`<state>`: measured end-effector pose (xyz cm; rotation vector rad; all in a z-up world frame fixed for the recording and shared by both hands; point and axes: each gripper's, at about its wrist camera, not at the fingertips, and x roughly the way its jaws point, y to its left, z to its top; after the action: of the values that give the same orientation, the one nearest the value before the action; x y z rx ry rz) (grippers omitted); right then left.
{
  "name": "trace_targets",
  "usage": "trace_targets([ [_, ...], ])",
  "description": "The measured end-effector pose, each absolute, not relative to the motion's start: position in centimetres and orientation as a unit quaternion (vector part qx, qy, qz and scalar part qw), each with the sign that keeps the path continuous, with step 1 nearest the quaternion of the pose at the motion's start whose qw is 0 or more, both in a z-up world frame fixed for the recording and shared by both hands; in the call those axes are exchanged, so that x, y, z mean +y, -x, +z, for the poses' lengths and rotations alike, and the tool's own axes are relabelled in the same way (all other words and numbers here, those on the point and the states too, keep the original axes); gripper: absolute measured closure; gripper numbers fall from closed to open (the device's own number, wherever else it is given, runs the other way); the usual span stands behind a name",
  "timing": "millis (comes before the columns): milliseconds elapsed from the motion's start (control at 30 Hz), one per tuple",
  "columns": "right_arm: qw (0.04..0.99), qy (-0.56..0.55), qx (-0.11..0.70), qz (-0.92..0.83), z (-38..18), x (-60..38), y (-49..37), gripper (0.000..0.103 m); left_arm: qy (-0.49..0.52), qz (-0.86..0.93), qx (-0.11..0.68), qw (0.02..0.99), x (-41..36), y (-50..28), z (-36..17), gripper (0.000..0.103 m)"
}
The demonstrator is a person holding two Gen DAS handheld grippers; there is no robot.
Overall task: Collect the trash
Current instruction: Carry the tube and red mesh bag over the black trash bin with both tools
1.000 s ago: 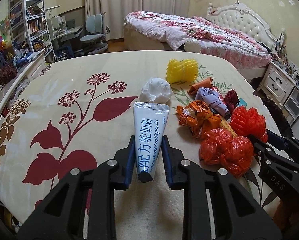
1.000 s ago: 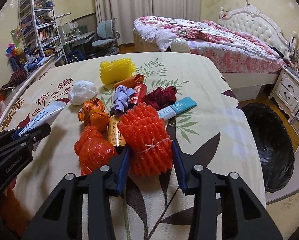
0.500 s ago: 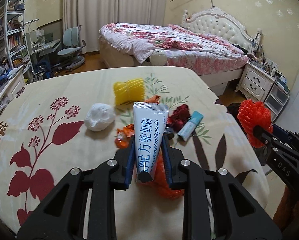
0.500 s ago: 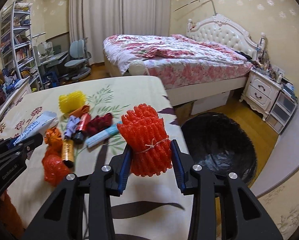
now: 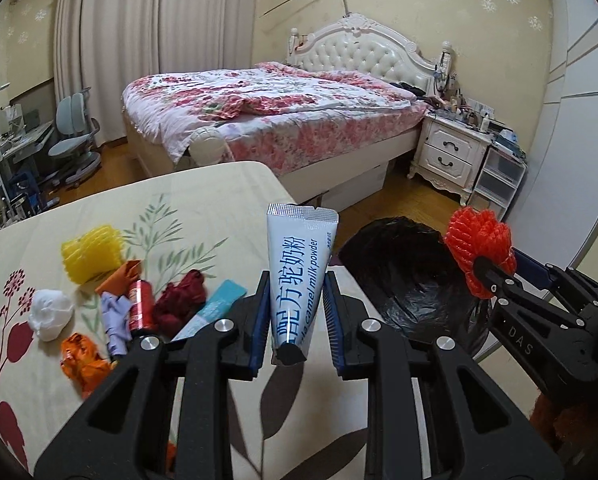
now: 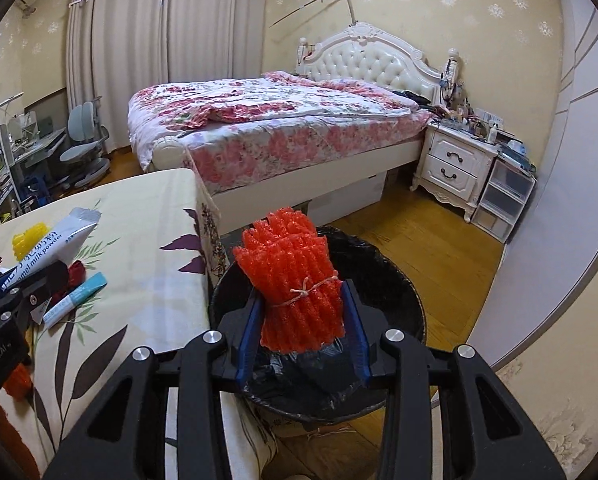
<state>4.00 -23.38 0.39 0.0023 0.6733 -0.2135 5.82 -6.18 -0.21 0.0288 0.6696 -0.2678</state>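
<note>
My left gripper (image 5: 295, 312) is shut on a white camel milk powder tube (image 5: 299, 272), held upright above the table's right edge. My right gripper (image 6: 303, 320) is shut on a red foam net bundle (image 6: 295, 284) and holds it over the black-lined trash bin (image 6: 391, 280) beside the table. The bin also shows in the left wrist view (image 5: 403, 276), to the right of the tube. The right gripper with the red bundle (image 5: 479, 244) shows there too.
On the floral tablecloth (image 5: 203, 196) lie a yellow foam net (image 5: 91, 256), a white wad (image 5: 51, 312), orange wrappers (image 5: 83, 364), a purple wrapper (image 5: 115, 316), a red can (image 5: 141, 304), a dark red wad (image 5: 181, 300) and a teal tube (image 5: 211, 312). A bed (image 6: 283, 120) and nightstand (image 6: 455, 168) stand beyond.
Both grippers have swung right with their loads. The right gripper carried the red bundle from above the table to over the bin. The left gripper moved toward the table's right edge.
</note>
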Motion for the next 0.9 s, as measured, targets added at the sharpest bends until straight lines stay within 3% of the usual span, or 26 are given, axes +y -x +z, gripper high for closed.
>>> trace_targets([
  [467,0.926,-0.031,0.34,-0.161,-2.1,-27.8,-6.6,0.064,-0.059,-0.16,0.348,0.922,-14.6,-10.5,-2.7,0.078],
  [900,0.918,-0.058,0.347,-0.181,-2.9,-29.3,-8.1,0.063,-0.082,-0.157,0.368,0.913,-16.7,-12.9,-4.6,0.075],
])
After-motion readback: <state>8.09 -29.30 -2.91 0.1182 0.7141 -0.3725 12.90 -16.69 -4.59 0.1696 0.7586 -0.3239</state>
